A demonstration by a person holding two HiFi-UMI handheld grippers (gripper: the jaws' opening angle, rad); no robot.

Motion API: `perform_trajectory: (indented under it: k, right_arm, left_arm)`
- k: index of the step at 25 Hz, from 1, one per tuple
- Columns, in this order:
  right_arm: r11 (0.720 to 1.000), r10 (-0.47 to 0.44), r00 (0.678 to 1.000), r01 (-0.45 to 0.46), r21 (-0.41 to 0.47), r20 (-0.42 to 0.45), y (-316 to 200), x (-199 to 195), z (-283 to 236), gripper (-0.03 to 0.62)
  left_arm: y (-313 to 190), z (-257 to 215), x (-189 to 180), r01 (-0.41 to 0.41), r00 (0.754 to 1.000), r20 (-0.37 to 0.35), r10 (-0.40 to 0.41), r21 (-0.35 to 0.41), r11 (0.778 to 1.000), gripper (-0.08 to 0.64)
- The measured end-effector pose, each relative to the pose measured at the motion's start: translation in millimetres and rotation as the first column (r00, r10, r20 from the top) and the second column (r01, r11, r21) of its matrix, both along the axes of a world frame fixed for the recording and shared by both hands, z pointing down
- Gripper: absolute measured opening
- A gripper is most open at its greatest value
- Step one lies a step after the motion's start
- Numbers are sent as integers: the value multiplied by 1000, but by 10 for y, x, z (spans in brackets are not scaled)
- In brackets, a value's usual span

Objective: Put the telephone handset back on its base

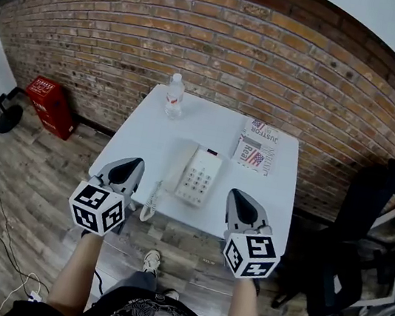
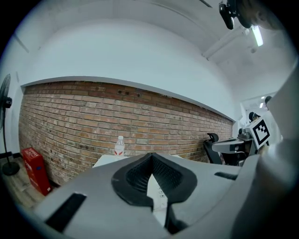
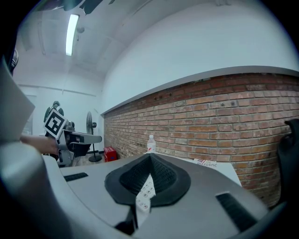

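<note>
My left claw (image 1: 135, 163) and right claw (image 1: 238, 195) hang in the lower middle of the frame, at the near edge of the white square counter (image 1: 211, 122). Each is pressed together with nothing pinched. Between them the white telephone handset (image 1: 178, 164) lies along the left side of its white push-button base (image 1: 200, 176), and its coiled white cord (image 1: 151, 202) droops over the counter's edge. A clear plastic water bottle (image 1: 174, 97) stands higher up.

Soft, even indoor light fills the room. A ceiling tube lamp (image 3: 72, 28) burns bright in the right gripper view, and a second lamp (image 2: 256, 36) shows in the left gripper view. The white table (image 1: 188, 126) is bright and shadows are faint. The telephone (image 1: 196, 172) looks sharp. All views bulge, bending the brick wall (image 1: 224, 45), and the corners go black.
</note>
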State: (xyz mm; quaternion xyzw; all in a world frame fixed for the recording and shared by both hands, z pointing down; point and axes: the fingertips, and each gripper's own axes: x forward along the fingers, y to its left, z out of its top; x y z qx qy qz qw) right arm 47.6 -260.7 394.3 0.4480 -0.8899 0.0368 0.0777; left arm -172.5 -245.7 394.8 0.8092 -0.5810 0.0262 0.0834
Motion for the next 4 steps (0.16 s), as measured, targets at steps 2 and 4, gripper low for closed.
perform_trajectory:
  k: [2,4]
  right_arm:
    - [1000,-1,1000,1,-1,-1,2,-5,4,0]
    - [1000,-3,1000,3,-1,-1,4,-12,7,0]
  left_arm:
    - [-4,20,9,-6,1000,-3,6,-6,1000,6]
    - [-5,40,13,-9,1000,-6,9,-11,1000,6]
